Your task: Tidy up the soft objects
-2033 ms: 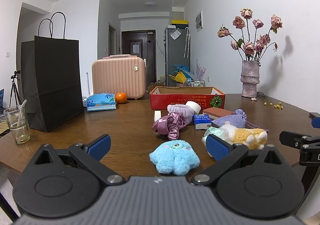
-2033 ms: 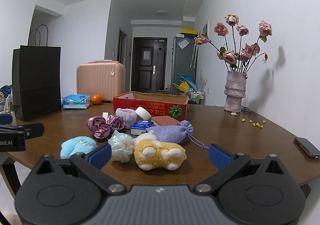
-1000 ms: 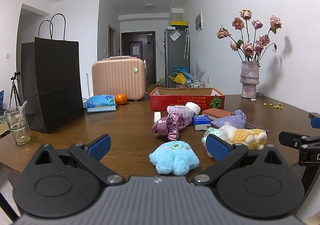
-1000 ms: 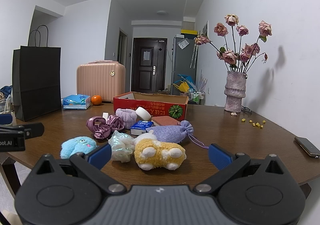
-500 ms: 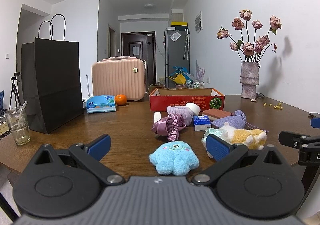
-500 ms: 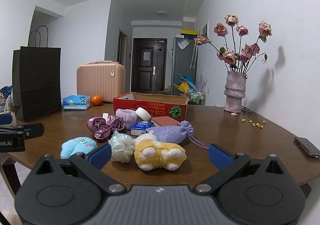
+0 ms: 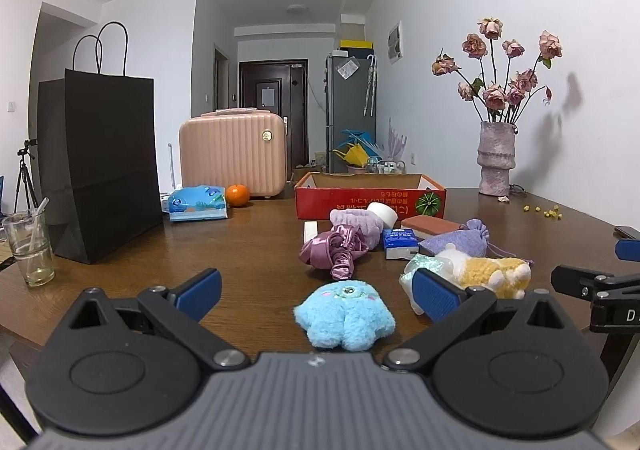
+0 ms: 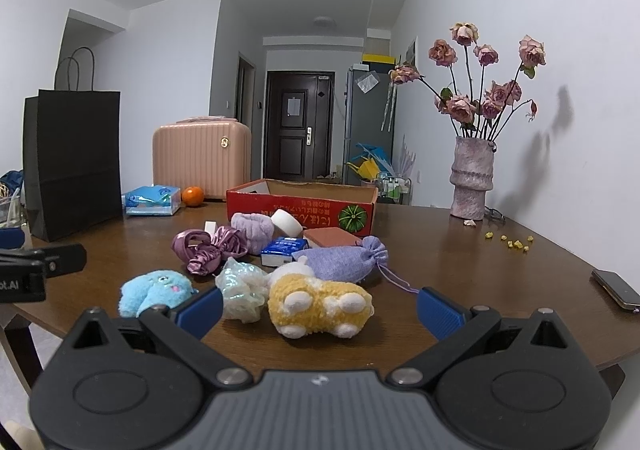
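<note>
Soft objects — blue plush, yellow plush, lavender pouch, satin scrunchie — are all left unsorted in front of the red box, nothing boxed yet, with left gripper and right gripper held spread and empty.

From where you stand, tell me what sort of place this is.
Probably a lived-in apartment: a wooden table with a vase of dried roses, a pink suitcase, and a hallway to a dark entry door beside a fridge.
</note>
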A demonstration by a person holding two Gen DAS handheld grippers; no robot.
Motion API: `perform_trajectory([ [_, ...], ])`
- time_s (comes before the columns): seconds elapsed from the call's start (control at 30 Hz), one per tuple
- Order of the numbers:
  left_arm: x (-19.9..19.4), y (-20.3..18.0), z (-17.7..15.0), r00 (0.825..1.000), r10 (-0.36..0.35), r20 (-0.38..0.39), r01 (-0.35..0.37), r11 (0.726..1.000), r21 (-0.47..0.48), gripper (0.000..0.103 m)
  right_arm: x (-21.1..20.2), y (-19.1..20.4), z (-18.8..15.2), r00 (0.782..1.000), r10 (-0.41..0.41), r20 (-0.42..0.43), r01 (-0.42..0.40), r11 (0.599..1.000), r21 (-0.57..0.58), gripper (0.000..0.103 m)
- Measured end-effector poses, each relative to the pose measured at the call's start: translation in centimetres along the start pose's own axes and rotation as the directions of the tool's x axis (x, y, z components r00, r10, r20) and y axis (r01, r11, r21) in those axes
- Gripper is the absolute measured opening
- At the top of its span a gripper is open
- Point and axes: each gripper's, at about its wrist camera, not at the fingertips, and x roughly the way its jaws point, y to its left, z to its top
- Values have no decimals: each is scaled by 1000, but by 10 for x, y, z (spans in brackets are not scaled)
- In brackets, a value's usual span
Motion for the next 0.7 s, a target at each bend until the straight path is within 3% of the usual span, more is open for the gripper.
perform_trajectory([
  [0.7, 37, 4, 0, 999, 3, -44, -4, 1000, -22, 103, 39, -4, -2, 998, 10, -68, -9, 1000, 16, 103],
])
